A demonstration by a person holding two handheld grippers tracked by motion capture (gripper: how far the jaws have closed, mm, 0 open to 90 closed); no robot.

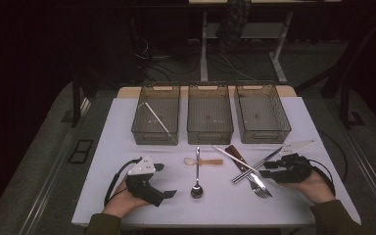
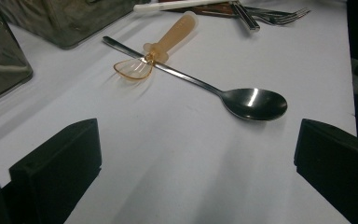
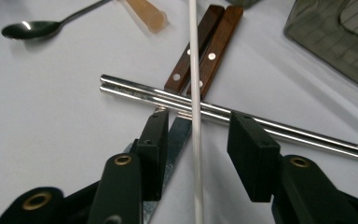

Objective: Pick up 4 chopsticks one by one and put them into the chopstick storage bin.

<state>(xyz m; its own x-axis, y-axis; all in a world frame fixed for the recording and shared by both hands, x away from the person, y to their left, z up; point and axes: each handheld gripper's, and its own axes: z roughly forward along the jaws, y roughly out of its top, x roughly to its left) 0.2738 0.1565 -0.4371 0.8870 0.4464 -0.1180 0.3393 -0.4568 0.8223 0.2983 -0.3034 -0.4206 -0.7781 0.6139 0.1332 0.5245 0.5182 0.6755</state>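
We've got the right gripper [image 3: 196, 154] straddling the white chopstick [image 3: 195, 70], jaws half-open, pads not yet touching it. It lies atop the steel chopsticks [image 3: 177, 100], raised off the table for an easy pinch. The left gripper [image 2: 196, 163] waits wide, the spoon [image 2: 256, 102] just ahead.

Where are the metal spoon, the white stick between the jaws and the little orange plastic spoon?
metal spoon [image 2: 256, 102], left gripper view, on its bowl.
white stick [image 3: 196, 107], right gripper view, mid-shaft.
orange plastic spoon [image 2: 175, 35], left gripper view, on its handle.
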